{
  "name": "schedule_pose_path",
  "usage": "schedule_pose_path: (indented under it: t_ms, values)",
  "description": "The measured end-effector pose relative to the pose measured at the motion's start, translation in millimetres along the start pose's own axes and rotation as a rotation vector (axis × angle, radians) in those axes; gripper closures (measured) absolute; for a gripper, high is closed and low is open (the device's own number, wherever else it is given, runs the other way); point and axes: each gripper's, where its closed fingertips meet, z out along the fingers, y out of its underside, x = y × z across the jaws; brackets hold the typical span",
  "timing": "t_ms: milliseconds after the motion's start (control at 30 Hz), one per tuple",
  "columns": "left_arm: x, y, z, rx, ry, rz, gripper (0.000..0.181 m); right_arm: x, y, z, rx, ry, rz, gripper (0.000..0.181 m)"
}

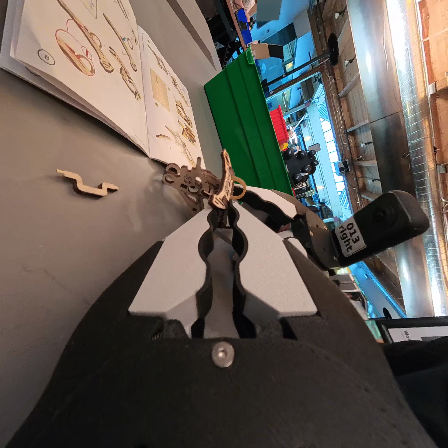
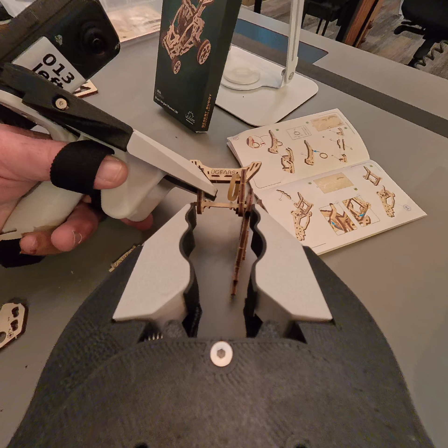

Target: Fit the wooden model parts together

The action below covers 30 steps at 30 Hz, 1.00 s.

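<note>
The partly built wooden model (image 2: 225, 189) is a small frame with a cross bar, side plates and a yellow rubber band (image 2: 234, 190). My right gripper (image 2: 221, 211) is shut on it across its width, one fingertip at each side plate, holding it above the grey table (image 2: 363, 303). My left gripper (image 2: 208, 190) comes in from the left, held by a person's hand (image 2: 60, 189). In the left wrist view the left gripper (image 1: 221, 213) is shut on a thin plate of the model (image 1: 194, 184), and the right gripper (image 1: 266, 203) shows just behind.
An open instruction booklet (image 2: 327, 179) lies right of the model, also in the left wrist view (image 1: 97, 60). A dark model box (image 2: 191, 60) and a white stand base (image 2: 278, 97) are behind. A loose wooden part (image 1: 87, 185), wood offcuts (image 2: 12, 322) and a green bin (image 1: 244, 126) are nearby. My left and right fingertips are right by each other.
</note>
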Motion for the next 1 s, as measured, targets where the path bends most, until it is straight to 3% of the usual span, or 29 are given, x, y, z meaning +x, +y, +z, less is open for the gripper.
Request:
schedule_pose_path:
  t_ms: [400,767,900,1000]
  values:
    - [1,2,-1,-0.007,-0.01,-0.018,0.175,-1,-1,-1,0.009,0.029,-0.041,0.139]
    - [7,0,-4,0.008,0.025,-0.015,0.175,-3,-3,-8,0.036,-0.071,0.074,0.126]
    - [8,1,-8,0.01,0.032,-0.016,0.175,-3,-4,-19,0.059,-0.046,0.047,0.123]
    - [17,2,-15,-0.002,0.072,-0.018,0.175,-10,-9,-34,0.073,-0.059,0.007,0.131]
